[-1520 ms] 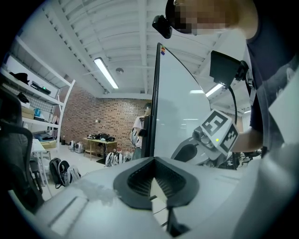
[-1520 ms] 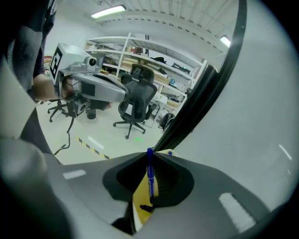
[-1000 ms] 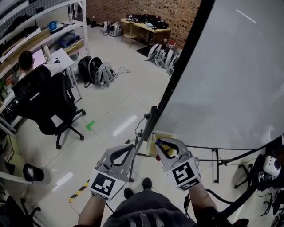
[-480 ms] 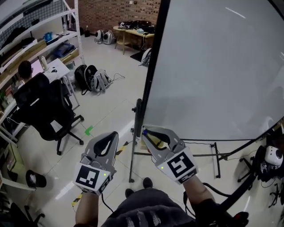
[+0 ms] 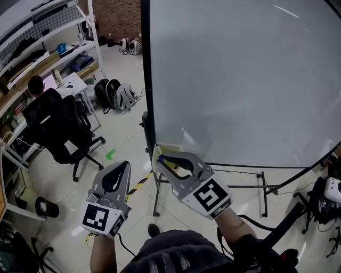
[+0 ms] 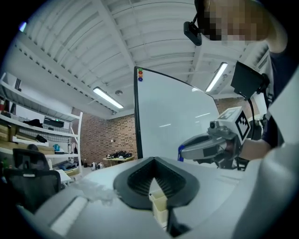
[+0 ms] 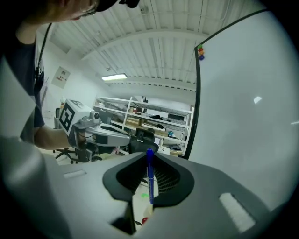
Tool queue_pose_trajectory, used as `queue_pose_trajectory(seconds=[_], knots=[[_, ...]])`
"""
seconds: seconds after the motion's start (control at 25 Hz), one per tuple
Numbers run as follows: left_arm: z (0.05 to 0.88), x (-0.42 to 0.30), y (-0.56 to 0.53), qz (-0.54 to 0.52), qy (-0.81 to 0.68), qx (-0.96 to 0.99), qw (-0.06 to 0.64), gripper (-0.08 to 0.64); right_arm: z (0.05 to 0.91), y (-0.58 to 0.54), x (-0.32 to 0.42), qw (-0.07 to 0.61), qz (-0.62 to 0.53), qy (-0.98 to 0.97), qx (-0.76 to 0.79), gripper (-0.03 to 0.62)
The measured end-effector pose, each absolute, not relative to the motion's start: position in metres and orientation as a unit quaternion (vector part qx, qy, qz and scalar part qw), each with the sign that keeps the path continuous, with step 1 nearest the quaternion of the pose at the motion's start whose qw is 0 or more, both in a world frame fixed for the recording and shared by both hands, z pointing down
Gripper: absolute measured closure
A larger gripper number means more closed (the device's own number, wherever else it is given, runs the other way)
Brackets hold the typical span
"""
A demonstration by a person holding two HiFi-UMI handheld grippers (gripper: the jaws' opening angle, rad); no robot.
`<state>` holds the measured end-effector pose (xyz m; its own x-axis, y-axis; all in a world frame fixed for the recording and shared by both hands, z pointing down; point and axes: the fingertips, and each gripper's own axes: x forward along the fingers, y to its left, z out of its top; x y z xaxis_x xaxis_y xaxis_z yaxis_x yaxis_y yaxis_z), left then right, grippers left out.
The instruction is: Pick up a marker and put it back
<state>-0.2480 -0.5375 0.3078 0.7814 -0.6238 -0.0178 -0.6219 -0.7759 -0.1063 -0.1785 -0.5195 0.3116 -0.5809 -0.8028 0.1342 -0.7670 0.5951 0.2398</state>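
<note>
A workshop with a brick wall [image 5: 120, 16], open shelving [image 5: 48, 42] and a pale tiled floor [image 5: 128, 138] forms the background; a large whiteboard [image 5: 240, 80] on a wheeled stand [image 5: 156, 192] fills the right of the head view. The right tongs [image 5: 159, 158] are clamped on a blue marker [image 7: 149, 175], which stands upright between the pads with its cap rising just above the jaw tips. This cross-wise grip probably keeps the barrel steady and leaves its ends free for setting down. The left tongs [image 5: 124, 165] are closed tip to tip on nothing and are held to the side, apart from the right pair, apparently so as to stay out of the working path. A pale yellow box [image 5: 166, 151] sits at the whiteboard's lower left corner, just beside the right tongs. It is probably where markers are kept, though its contents cannot be made out clearly. The pick-up appears done, and the return remains. The black frame [image 5: 146, 69] of the board runs close to the marker's tip, so any move toward the box must allow for that edge and for the stand's legs beneath. Open floor lies to the left. An office chair [image 5: 61, 125], a seated person [image 5: 36, 85] and backpacks [image 5: 120, 96] stand well apart from both hands.
</note>
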Motion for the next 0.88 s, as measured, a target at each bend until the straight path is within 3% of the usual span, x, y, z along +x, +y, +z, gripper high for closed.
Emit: queue_pose_trajectory(seconds=[0.36,0.88], knots=[[0.326,-0.186,-0.428,-0.044,0.431,-0.899,0.055,0.558,0.329,-0.422,-0.11,0.087,-0.068,-0.932,0.345,0.548],[0.305,-0.193,-0.307,-0.057,0.543,-0.835,0.068,0.558,0.333,-0.339,-0.098,0.048,-0.039,-0.965,0.256,0.548]])
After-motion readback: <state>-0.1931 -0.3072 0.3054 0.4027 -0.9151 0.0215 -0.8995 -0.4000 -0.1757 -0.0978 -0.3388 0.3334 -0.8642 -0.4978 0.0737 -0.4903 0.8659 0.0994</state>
